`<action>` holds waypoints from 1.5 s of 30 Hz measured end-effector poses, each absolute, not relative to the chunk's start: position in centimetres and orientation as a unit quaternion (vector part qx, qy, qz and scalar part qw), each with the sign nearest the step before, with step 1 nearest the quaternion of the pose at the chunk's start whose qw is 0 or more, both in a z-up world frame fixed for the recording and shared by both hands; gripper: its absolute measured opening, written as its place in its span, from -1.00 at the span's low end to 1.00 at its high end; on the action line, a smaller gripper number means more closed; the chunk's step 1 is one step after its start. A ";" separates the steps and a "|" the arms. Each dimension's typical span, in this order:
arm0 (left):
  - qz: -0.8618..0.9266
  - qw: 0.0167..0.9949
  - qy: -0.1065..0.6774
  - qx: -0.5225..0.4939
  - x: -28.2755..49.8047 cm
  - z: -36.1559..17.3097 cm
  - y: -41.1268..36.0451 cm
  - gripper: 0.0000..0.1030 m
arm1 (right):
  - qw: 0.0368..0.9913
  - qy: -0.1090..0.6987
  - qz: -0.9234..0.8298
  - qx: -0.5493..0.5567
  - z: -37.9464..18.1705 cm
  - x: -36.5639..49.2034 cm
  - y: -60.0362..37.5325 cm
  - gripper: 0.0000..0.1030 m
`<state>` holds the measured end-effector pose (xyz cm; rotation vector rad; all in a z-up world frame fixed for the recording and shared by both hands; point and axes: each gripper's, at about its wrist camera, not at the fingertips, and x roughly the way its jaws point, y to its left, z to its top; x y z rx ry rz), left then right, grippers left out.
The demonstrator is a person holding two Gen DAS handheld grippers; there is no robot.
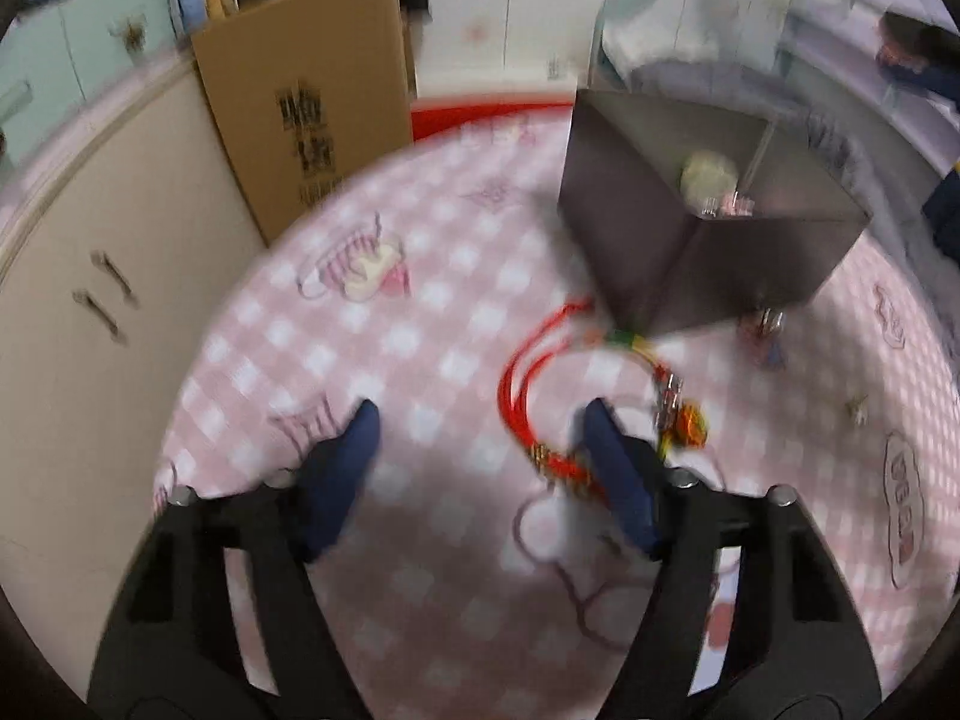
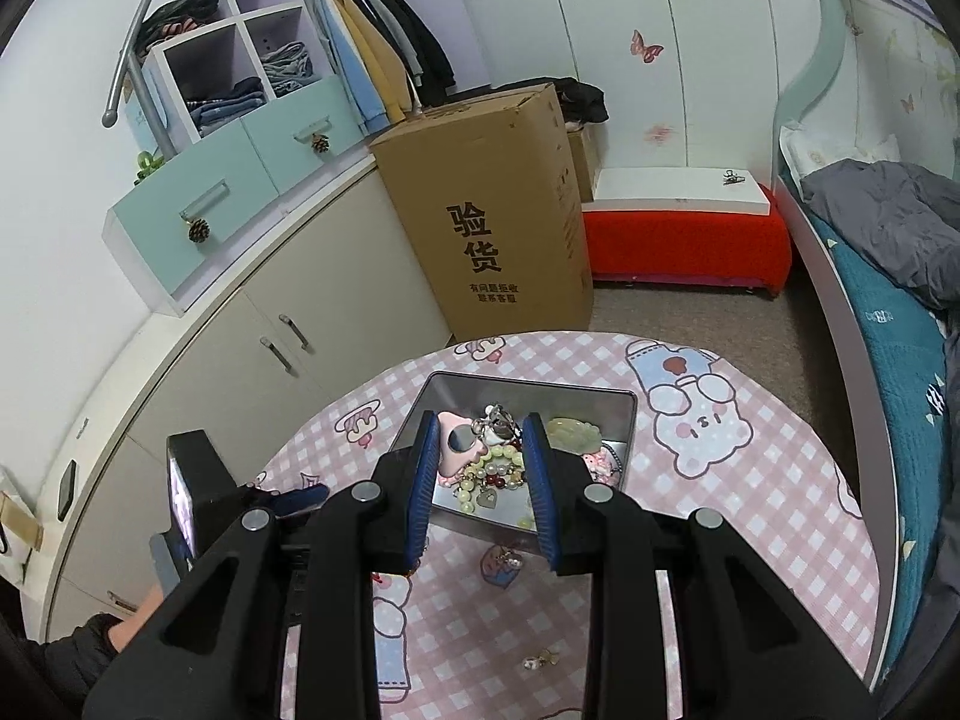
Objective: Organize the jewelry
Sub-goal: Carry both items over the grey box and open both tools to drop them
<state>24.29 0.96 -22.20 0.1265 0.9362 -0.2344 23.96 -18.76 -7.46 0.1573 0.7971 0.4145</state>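
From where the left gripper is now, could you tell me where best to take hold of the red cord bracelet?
Grip the bare red cord loop from above, fingers straddling the strands. It lies flat on the tablecloth, clear of the metal box; the beaded end sits under the left gripper's right finger. View is blurred.

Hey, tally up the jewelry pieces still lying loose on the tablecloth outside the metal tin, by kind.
Red cord bracelet: 1
Pink charm by the tin's near wall: 1
Small pale charm: 1
Total: 3 outside the metal tin. Blur in the left wrist view could hide more.
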 end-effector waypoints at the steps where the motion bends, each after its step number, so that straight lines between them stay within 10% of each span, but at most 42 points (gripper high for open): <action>1: -0.122 0.882 0.452 0.062 24.2 -21.9 0.8 -0.34 | 0.898 0.385 0.199 0.076 -7.5 23.9 -18.7 -0.49; 2: -0.129 0.878 0.458 0.061 24.2 -21.5 0.7 -0.96 | 0.898 0.386 0.199 0.075 -7.6 23.9 -18.7 -0.49; 23: -0.212 0.930 0.301 0.019 22.2 -4.7 0.1 -0.95 | 0.910 0.352 0.205 0.076 -4.5 23.8 -19.2 -0.49; 36: -0.229 0.917 0.327 -0.001 27.8 -4.2 -3.5 -0.93 | 0.898 0.382 0.201 0.081 -5.4 26.1 -19.1 -0.48; 39: -0.219 0.907 0.361 -0.008 29.4 -5.7 -3.8 -0.92 | 0.894 0.400 0.186 0.083 -6.3 26.8 -19.2 -0.22; 40: -0.211 0.904 0.373 -0.008 29.9 -6.2 -3.8 -0.92 | 0.895 0.399 0.180 0.087 -6.4 26.8 -19.4 0.29; 42: -0.208 0.897 0.389 -0.012 30.2 -6.8 -3.7 -0.84 | 0.901 0.388 0.162 0.103 -6.4 26.7 -20.2 0.76; 43: -0.204 0.896 0.394 -0.012 30.2 -7.0 -3.6 -0.49 | 0.903 0.382 0.158 0.114 -6.4 26.6 -20.7 0.83; 44: -0.193 0.899 0.394 -0.009 30.2 -7.0 -3.5 0.43 | 0.904 0.381 0.155 0.121 -6.4 26.6 -21.0 0.85; 45: -0.178 0.905 0.385 -0.008 29.9 -6.7 -3.2 0.83 | 0.904 0.380 0.149 0.127 -6.4 26.6 -21.4 0.85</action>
